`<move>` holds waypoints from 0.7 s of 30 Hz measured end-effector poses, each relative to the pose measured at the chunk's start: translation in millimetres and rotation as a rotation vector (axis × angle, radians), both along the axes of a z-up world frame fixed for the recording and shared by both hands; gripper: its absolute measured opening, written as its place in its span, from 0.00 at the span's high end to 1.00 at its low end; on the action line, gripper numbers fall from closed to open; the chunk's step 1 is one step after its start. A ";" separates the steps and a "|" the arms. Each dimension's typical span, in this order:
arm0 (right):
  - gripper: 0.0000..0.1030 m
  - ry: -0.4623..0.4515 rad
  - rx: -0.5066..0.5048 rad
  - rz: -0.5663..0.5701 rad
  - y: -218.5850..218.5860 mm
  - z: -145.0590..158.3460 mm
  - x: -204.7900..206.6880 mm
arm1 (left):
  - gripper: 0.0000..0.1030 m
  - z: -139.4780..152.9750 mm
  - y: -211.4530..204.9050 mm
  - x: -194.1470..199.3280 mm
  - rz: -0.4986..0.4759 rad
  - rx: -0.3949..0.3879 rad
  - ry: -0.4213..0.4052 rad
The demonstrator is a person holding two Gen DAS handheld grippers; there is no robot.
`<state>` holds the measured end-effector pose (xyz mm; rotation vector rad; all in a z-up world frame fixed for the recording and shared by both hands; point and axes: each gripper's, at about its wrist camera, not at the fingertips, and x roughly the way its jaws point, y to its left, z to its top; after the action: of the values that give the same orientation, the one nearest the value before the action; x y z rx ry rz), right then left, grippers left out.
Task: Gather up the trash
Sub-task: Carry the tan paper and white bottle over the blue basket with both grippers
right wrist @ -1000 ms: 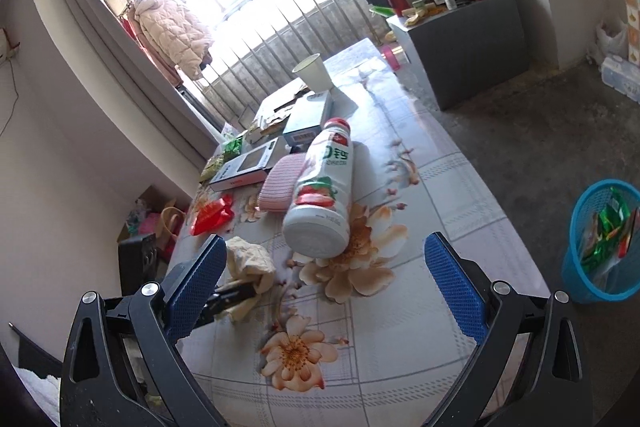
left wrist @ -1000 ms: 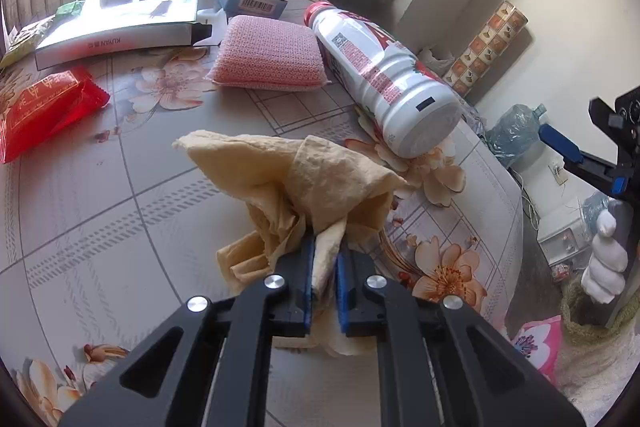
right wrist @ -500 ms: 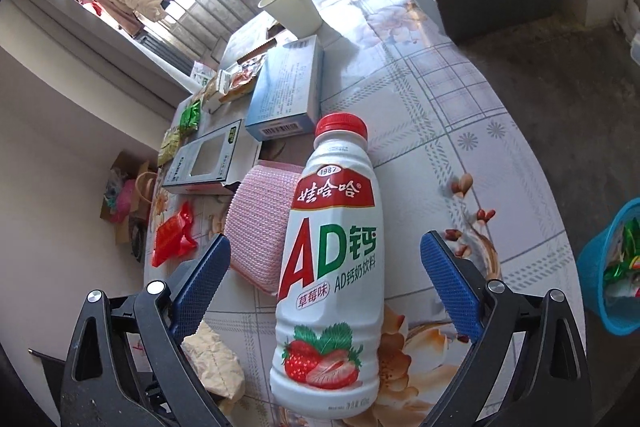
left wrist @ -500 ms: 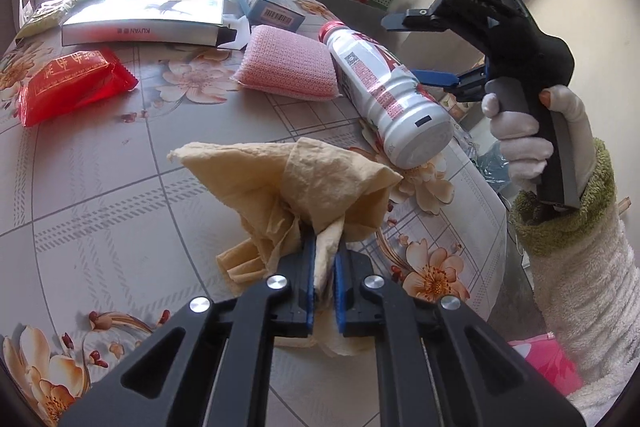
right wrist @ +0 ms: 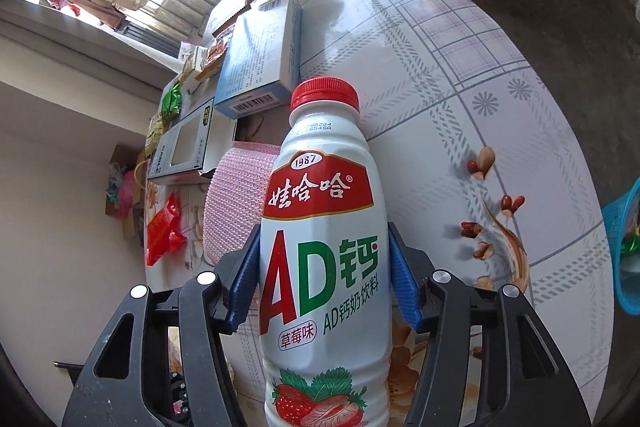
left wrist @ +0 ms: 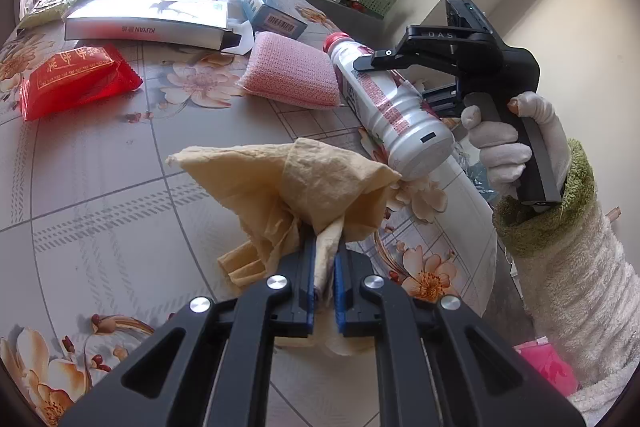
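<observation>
My left gripper (left wrist: 324,259) pinches the crumpled paper (left wrist: 288,183) tight, just above the table (left wrist: 100,195). My right gripper (right wrist: 324,283) has just been closing around the lying bottle (right wrist: 324,247), pads at its sides. I should squeeze gently, mid-body, so it won't roll or slip, then lift toward the blue basket (right wrist: 624,251).

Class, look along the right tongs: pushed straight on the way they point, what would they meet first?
The right tongs already straddle the lying drink bottle, its body between the blue pads, jaws just closing. Straight on they would probably slide along it toward its red cap; beyond lies the blue box. Depth is unclear.
</observation>
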<state>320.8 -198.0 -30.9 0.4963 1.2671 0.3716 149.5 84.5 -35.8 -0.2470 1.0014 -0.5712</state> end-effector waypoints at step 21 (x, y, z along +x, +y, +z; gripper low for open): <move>0.47 -0.264 0.202 -0.237 -143.0 72.0 -156.7 | 0.93 80.4 -88.6 -16.7 -0.179 -0.061 -0.132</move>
<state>164.2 -341.0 41.2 0.7365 0.9079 0.3529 132.8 -4.1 44.6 -0.1719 0.8842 -0.7726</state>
